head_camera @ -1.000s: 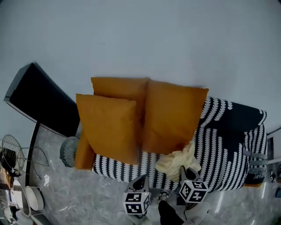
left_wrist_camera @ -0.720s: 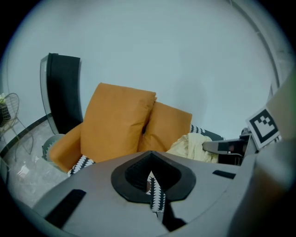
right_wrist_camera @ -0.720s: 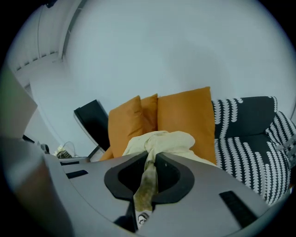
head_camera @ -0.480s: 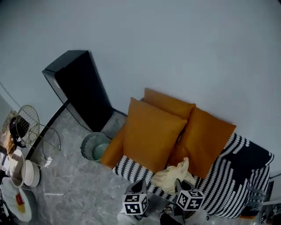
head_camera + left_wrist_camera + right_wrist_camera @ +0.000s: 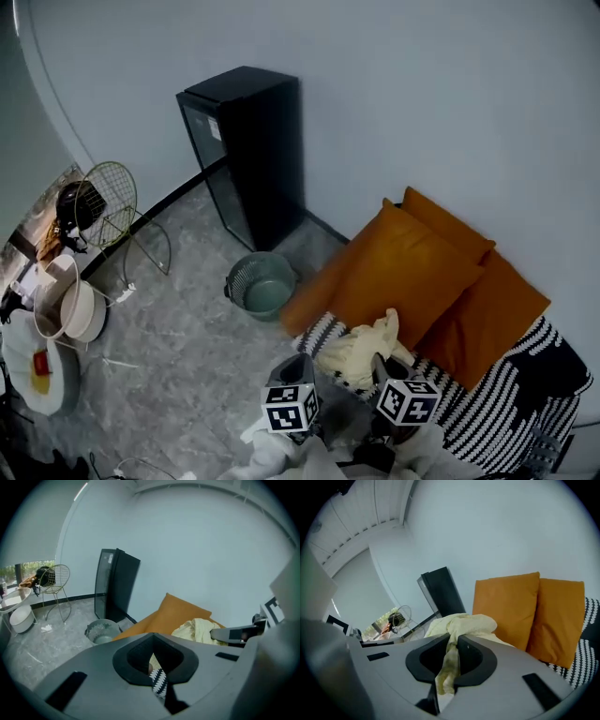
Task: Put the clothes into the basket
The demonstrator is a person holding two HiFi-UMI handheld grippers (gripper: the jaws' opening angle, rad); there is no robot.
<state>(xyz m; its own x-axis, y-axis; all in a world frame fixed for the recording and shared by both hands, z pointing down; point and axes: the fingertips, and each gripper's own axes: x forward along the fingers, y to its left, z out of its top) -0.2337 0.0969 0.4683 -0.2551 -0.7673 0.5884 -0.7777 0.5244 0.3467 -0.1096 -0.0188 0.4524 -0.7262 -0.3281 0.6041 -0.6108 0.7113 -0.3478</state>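
From the head view, a wire chair stands well left of the basket on the floor, and a black cabinet stands just behind the basket. My left gripper hangs to the basket's right, nearer me. Its own view shows my jaws drawn almost together, pinching nothing I can make out; the striped sofa shows through the slit. Further right of the basket, the yellow cloth is bunched over the sofa's edge, well apart from the basket. My right gripper pinches it, and only that gripper's view shows the strip clamped in my jaws. Orange cushions lie farthest right of the basket.
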